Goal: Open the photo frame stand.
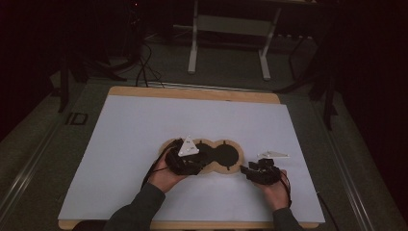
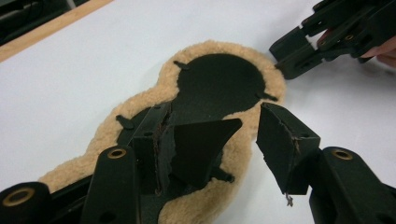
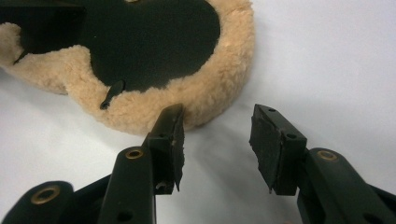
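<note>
So the fleece-edged black pad [image 1: 211, 156] lies flat at table [image 1: 120, 144] centre; left gripper [image 2: 212, 140], jaws wide, straddles a lifted black flap over its 9 o'clock lobe. Right gripper [image 3: 217, 140], jaws apart and empty, sits at the 3 o'clock fleece rim, likely to pin it.

Both forearms come in from the bottom of the high view, sleeves dark, hands wrapped around the tool bodies. The left claw [image 1: 188, 159] reaches forward and inward, its jaws spread wide with nothing pressed between the pads. The right claw [image 1: 260, 171] sits lower and to the side, angled toward the left one, its jaws also parted and gripping nothing.
</note>
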Motion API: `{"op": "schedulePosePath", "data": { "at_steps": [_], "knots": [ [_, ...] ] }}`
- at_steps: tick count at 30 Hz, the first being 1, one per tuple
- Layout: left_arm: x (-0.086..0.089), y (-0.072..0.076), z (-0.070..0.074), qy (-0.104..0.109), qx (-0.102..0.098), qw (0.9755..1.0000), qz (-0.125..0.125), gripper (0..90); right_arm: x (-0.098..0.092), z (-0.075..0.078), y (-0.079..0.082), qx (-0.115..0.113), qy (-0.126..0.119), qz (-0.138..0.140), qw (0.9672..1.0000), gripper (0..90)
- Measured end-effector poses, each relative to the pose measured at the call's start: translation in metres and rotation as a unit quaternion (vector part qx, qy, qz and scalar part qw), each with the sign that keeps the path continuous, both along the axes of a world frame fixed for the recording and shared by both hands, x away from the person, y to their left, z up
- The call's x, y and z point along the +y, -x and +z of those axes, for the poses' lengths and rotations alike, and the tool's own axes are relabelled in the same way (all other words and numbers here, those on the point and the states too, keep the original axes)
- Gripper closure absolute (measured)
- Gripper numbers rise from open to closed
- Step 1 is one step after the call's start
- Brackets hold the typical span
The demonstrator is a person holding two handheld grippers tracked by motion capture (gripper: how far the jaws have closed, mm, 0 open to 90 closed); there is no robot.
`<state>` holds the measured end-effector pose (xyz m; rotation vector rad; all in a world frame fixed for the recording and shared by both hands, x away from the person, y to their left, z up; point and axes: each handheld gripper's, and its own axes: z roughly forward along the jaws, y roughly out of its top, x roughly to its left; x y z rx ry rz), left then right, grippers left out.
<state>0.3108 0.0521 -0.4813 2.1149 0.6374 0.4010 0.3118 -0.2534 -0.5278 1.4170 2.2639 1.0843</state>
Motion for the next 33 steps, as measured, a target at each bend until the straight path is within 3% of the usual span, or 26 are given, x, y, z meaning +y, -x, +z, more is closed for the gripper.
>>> {"op": "schedulePosePath", "data": {
  "at_steps": [5, 12, 18, 28, 33],
  "knots": [
    [-0.002, -0.002, -0.005, -0.01, 0.008, 0.9999, 0.002, 45.8, 0.0, 0.0, 0.0, 0.0, 0.0, 0.0, 1.0, 54.0],
    [-0.007, -0.002, -0.01, -0.031, 0.002, 0.9995, -0.001, 45.0, 0.0, 0.0, 0.0, 0.0, 0.0, 0.0, 1.0, 54.0],
    [-0.014, -0.005, -0.018, -0.067, 0.0, 0.9977, 0.004, 46.9, 0.0, 0.0, 0.0, 0.0, 0.0, 0.001, 1.0, 53.9],
    [-0.02, -0.012, -0.023, -0.097, -0.01, 0.9948, 0.031, 52.1, 0.0, 0.0, 0.0, 0.001, -0.001, 0.001, 1.0, 53.5],
    [-0.023, -0.014, -0.025, -0.1, -0.011, 0.9943, 0.034, 51.7, 0.0, 0.0, 0.0, 0.001, -0.001, 0.001, 1.0, 53.4]
  ]
}}
